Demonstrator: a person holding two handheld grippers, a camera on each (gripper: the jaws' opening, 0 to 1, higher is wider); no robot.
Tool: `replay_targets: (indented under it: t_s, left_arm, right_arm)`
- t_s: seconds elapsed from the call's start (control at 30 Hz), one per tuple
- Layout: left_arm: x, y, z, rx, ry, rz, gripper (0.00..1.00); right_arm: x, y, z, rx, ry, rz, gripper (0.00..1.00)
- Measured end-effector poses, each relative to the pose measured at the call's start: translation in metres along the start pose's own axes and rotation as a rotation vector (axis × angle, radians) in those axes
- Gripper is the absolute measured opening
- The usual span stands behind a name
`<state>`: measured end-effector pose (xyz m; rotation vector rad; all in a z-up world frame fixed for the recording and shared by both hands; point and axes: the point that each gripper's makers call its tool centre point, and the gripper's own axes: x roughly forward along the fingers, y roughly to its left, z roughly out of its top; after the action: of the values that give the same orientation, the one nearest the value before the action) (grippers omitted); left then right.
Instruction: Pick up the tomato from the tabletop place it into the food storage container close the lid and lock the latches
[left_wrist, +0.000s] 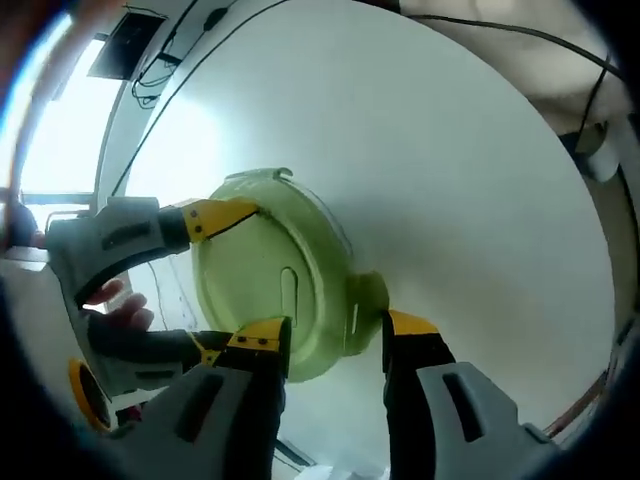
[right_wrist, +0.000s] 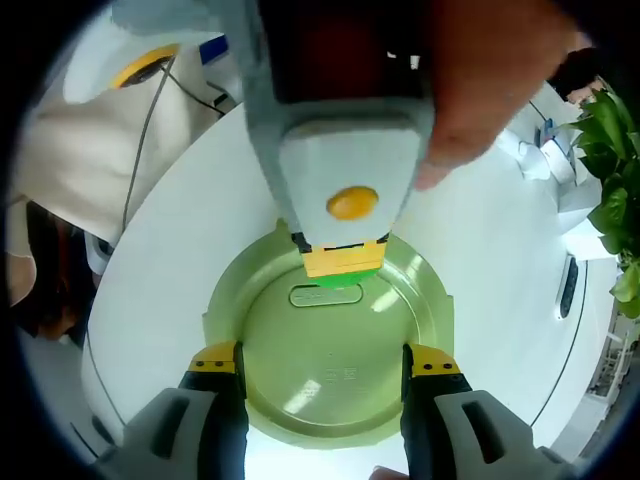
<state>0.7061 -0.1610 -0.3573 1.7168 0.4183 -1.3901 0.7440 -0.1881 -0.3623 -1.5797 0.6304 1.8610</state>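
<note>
You see a container lid (right_wrist: 330, 370) of pale green translucent plastic, smooth and glossy, with a bright highlight near its centre. The table (left_wrist: 450, 170) under it looks white, smooth and matt. Your right gripper (right_wrist: 325, 360) and left gripper (left_wrist: 335, 335) show matt grey plastic bodies with yellow tips over black fingers (left_wrist: 415, 365).

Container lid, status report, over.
Left gripper open, straddling a side latch. Right gripper open over the green lid. Lid on container; tomato unseen. Nothing blocking.
</note>
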Motion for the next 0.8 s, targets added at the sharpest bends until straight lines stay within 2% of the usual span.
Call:
replay_targets:
  t_s: [0.17,0.5,0.63,0.8]
  left_arm:
    - [0.0051,-0.0028,0.0003,0.020,-0.001,-0.072,0.25]
    - [0.0049,-0.0048,0.0028,0.062,-0.020,-0.082,0.26]
    - [0.0049,-0.0056,0.0028,0.060,-0.017,-0.083,0.25]
    - [0.0044,-0.0065,0.0025,0.060,-0.041,-0.076,0.25]
  right_arm:
    - [-0.0002,0.0002,0.0000,0.003,-0.004,-0.001,0.56]
    - [-0.0004,0.0001,0.0007,0.005,-0.014,0.000,0.56]
    - [-0.0006,-0.0001,0.0007,0.003,-0.006,0.001,0.56]
    - [-0.0011,-0.0007,-0.0003,0.003,-0.022,0.002,0.56]
